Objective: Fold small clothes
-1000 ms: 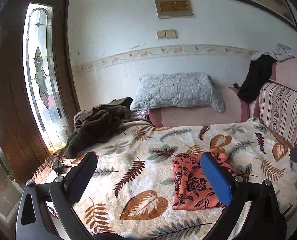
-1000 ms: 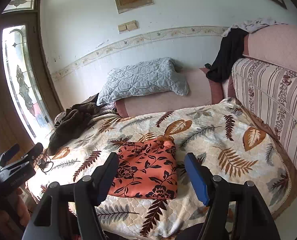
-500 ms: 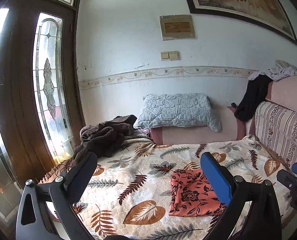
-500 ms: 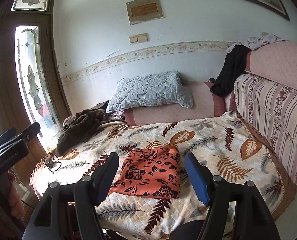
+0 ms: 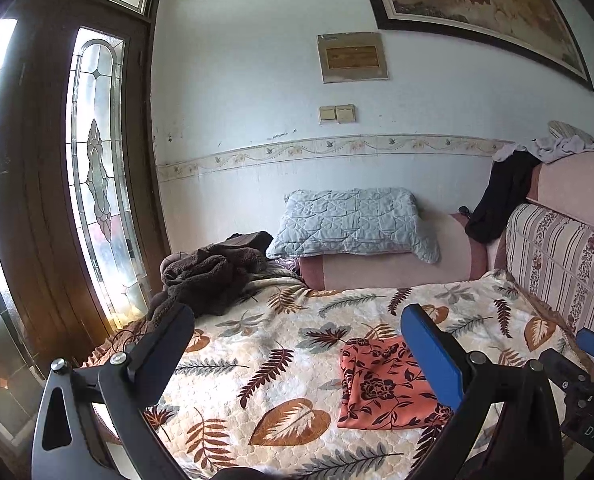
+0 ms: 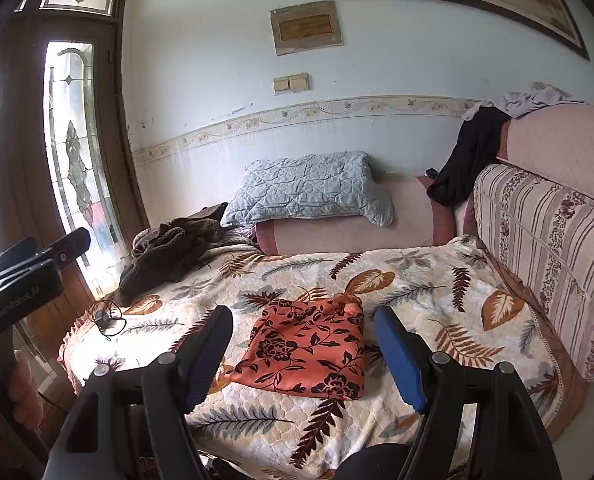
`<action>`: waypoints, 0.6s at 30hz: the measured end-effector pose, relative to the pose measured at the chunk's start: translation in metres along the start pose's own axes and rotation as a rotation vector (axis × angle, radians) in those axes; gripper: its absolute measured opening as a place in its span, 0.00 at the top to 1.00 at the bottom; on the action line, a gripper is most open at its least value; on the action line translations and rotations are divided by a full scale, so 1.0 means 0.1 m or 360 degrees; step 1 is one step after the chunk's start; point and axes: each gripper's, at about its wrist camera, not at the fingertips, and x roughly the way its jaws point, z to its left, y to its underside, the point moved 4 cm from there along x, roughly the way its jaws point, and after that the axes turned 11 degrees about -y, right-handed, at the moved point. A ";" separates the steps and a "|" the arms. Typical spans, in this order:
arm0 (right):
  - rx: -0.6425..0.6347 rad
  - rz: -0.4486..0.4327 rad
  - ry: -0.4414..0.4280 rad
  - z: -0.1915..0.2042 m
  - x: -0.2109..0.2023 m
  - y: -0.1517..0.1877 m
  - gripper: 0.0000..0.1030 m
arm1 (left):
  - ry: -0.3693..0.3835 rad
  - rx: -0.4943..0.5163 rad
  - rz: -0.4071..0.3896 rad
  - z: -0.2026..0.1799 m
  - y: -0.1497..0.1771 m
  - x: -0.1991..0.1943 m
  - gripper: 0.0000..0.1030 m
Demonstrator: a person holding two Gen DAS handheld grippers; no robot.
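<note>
Hovering short of the bed, the left gripper [image 5: 297, 352] hangs with its jaws spread wide and nothing between them, apparently clear of a finished piece. Centre, the orange floral garment [image 6: 309, 344] lies folded flat on the leaf-print bedspread [image 6: 437, 300], near its front edge; its slightly longer side seems to run from that edge toward the grey pillow [image 6: 309, 188]. At right, the right gripper [image 6: 303, 354] frames the cloth without touching it, its empty jaws opening.
</note>
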 end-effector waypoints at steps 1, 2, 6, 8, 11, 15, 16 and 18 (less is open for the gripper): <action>0.0001 0.0008 0.0002 -0.01 0.02 0.01 0.26 | -0.0006 0.0002 -0.0003 0.00 0.00 0.00 0.00; 0.0003 0.0013 -0.0002 -0.01 0.03 0.02 0.26 | -0.0011 0.0006 -0.0003 0.00 0.00 0.01 0.00; -0.0017 -0.0024 0.0020 0.03 -0.01 -0.01 0.26 | -0.0003 0.0015 0.0004 -0.01 0.00 0.03 0.00; -0.0037 -0.0045 0.0041 0.04 -0.04 -0.03 0.26 | 0.0002 0.0012 0.0003 -0.01 0.00 0.02 0.00; -0.0034 -0.0053 0.0075 0.04 -0.05 -0.04 0.26 | 0.0007 0.0017 -0.0008 -0.02 0.00 -0.01 0.00; 0.0029 -0.0028 0.0067 -0.02 0.00 -0.02 0.26 | 0.0015 0.0016 -0.0020 0.00 -0.01 -0.05 0.00; 0.0038 -0.0025 0.0058 -0.03 0.01 -0.02 0.26 | 0.0014 0.0013 -0.0021 0.01 -0.01 -0.05 0.00; 0.0037 -0.0022 0.0052 -0.03 0.01 -0.01 0.26 | 0.0019 0.0011 -0.0020 0.01 -0.02 -0.05 0.00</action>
